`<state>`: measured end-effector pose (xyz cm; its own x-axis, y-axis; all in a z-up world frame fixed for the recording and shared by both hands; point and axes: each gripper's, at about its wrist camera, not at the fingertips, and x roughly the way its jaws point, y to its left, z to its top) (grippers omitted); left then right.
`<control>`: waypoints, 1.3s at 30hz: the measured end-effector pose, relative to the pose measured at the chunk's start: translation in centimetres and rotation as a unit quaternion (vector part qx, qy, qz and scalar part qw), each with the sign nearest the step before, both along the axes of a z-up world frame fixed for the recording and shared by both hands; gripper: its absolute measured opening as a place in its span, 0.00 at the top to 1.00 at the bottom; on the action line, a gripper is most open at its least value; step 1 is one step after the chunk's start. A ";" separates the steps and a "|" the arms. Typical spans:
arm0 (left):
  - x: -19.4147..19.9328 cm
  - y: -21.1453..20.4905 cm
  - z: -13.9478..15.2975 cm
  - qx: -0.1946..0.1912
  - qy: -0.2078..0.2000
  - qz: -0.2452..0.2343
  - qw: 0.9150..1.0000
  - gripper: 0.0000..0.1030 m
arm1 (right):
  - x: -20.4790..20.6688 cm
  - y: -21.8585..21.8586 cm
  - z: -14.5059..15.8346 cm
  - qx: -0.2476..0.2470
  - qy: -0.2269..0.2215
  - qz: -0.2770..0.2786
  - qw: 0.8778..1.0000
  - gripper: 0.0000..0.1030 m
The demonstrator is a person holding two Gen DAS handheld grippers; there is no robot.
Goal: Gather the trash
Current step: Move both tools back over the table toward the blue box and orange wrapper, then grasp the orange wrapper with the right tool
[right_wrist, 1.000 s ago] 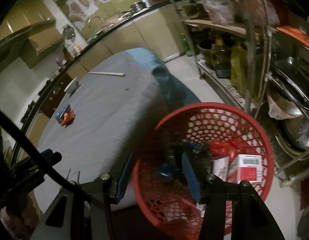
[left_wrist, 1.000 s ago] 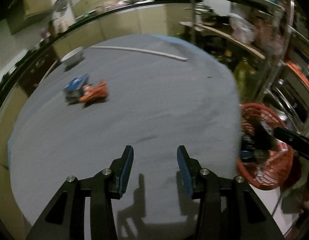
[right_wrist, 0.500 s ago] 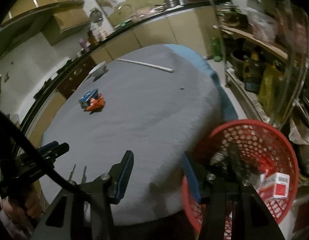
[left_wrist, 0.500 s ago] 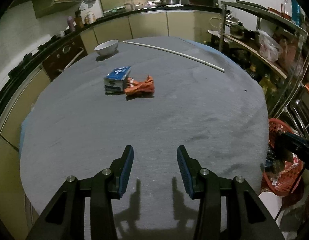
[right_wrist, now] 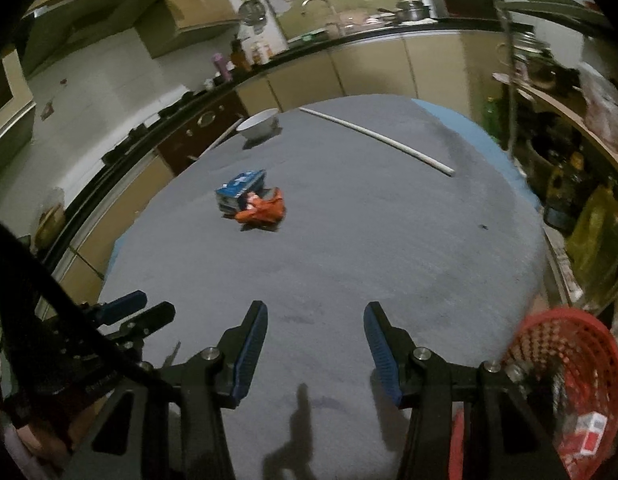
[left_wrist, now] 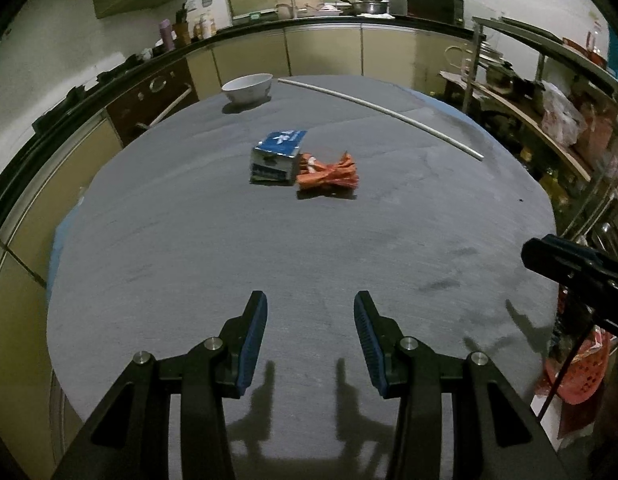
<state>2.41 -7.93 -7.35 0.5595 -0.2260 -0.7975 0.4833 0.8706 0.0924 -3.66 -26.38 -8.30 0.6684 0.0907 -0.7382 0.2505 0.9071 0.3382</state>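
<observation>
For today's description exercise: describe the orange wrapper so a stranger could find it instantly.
Start at the round grey table. Near its middle lie two pieces of trash touching each other. The orange wrapper is the crumpled, soft one, right of the rigid blue box.

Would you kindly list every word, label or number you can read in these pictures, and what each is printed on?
None can be read.
Blue box: white marks on top and print on its side, too blurred.
Red-and-white carton in the red basket: print too small.
</observation>
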 end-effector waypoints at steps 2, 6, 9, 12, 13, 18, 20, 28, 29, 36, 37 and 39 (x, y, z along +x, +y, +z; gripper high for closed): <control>0.4 0.4 -0.1 -0.001 0.001 0.005 1.000 0.55 | 0.9 0.6 0.0 -0.002 -0.001 0.009 1.000 0.47; 1.3 1.0 -0.5 0.002 0.006 0.012 1.000 0.55 | 2.9 1.5 -0.3 -0.006 0.001 0.028 1.000 0.47; 2.1 1.8 -1.1 0.006 0.014 0.021 1.000 0.55 | 4.7 2.0 -0.8 -0.004 0.005 0.043 0.999 0.48; 2.9 3.0 -1.6 0.008 0.025 0.036 0.999 0.55 | 7.1 2.3 -1.6 -0.003 0.012 0.060 0.998 0.47; 3.2 3.6 -1.7 0.010 0.028 0.045 0.999 0.55 | 7.9 2.4 -1.8 -0.001 0.014 0.066 0.998 0.48; 3.5 5.9 -1.6 0.020 0.028 0.069 0.997 0.55 | 13.5 2.5 -3.4 -0.010 0.022 0.095 0.995 0.48; 3.5 6.9 -1.6 0.027 0.028 0.081 0.996 0.55 | 15.9 2.5 -4.0 -0.009 0.026 0.104 0.994 0.48; 3.3 9.7 -1.6 0.039 0.032 0.113 0.992 0.56 | 23.8 0.8 -6.4 0.047 0.019 0.099 0.994 0.48; 3.1 9.7 -1.6 0.041 0.030 0.113 0.992 0.56 | 24.4 0.6 -6.9 0.064 0.015 0.100 0.993 0.48; 3.4 9.6 -1.8 0.044 0.034 0.114 0.992 0.56 | 23.6 1.7 -8.9 0.112 0.039 0.165 0.979 0.54; 3.5 9.6 -1.8 0.043 0.034 0.114 0.992 0.56 | 22.9 2.5 -8.7 0.100 0.047 0.186 0.976 0.54; 3.7 9.7 -1.8 0.041 0.035 0.115 0.992 0.55 | 21.4 4.2 -8.2 0.072 0.064 0.232 0.968 0.54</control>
